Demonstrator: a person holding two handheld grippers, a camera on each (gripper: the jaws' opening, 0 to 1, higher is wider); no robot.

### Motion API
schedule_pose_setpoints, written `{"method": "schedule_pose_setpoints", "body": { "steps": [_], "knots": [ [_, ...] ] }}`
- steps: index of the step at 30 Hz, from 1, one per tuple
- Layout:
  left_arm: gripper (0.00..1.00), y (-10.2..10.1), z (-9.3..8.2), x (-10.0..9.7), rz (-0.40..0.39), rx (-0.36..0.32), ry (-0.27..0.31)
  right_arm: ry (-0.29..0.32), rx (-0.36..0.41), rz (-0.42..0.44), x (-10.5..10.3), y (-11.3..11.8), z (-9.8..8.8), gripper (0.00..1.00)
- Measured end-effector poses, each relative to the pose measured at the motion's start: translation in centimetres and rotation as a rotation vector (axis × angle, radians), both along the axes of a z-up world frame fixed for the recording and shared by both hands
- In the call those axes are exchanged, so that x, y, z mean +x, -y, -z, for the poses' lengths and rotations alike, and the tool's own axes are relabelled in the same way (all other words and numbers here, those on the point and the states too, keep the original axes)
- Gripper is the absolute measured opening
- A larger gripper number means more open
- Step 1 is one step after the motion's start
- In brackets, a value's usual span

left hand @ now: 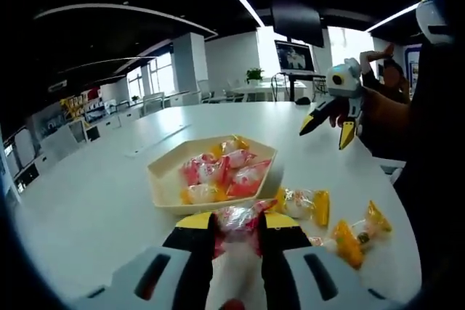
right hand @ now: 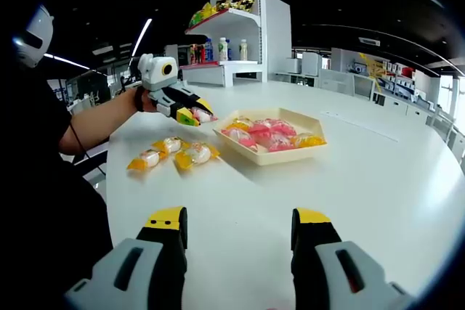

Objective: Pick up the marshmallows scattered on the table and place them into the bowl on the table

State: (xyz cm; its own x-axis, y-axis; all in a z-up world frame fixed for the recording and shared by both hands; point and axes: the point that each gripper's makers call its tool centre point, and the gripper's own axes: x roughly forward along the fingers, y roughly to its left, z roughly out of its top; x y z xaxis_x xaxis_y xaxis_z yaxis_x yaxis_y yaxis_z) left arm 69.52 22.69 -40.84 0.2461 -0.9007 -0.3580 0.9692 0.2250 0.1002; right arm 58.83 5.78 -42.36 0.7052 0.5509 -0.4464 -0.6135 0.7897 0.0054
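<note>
Left gripper view: marshmallow [left hand: 236, 217] clamped in left claw [left hand: 235, 231], beside bowl [left hand: 161, 179].

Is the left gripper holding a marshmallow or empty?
Holding one: the left gripper is shut on a red-wrapped marshmallow, near the bowl, not yet over it.

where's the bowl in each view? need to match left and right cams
Left gripper view: the bowl sits centre-left on the white table, just beyond the left gripper, which is shut on a wrapped marshmallow.
Right gripper view: the bowl sits just right of centre, in the upper half, past the open right gripper.
Shared landmark: the loose wrapped marshmallows lying beside the bowl.
</note>
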Motion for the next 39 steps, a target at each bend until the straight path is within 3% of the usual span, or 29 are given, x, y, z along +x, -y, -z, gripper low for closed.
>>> {"method": "schedule_pose_setpoints", "body": {
  "steps": [17, 31, 39],
  "knots": [
    [0.25, 0.8, -2.1, 0.1, 0.001, -0.071, 0.049, 0.001, -0.001, -0.001, 0.0, 0.0, -0.1, 0.57],
    [0.25, 2.1, -2.7, 0.3, 0.002, -0.080, 0.073, 0.001, -0.002, 0.000, 0.1, 0.1, -0.1, 0.57],
    [0.25, 2.9, -3.4, 1.1, -0.029, -0.085, 0.128, 0.001, -0.001, -0.002, 0.1, 0.0, -0.1, 0.57]
  ]
}}
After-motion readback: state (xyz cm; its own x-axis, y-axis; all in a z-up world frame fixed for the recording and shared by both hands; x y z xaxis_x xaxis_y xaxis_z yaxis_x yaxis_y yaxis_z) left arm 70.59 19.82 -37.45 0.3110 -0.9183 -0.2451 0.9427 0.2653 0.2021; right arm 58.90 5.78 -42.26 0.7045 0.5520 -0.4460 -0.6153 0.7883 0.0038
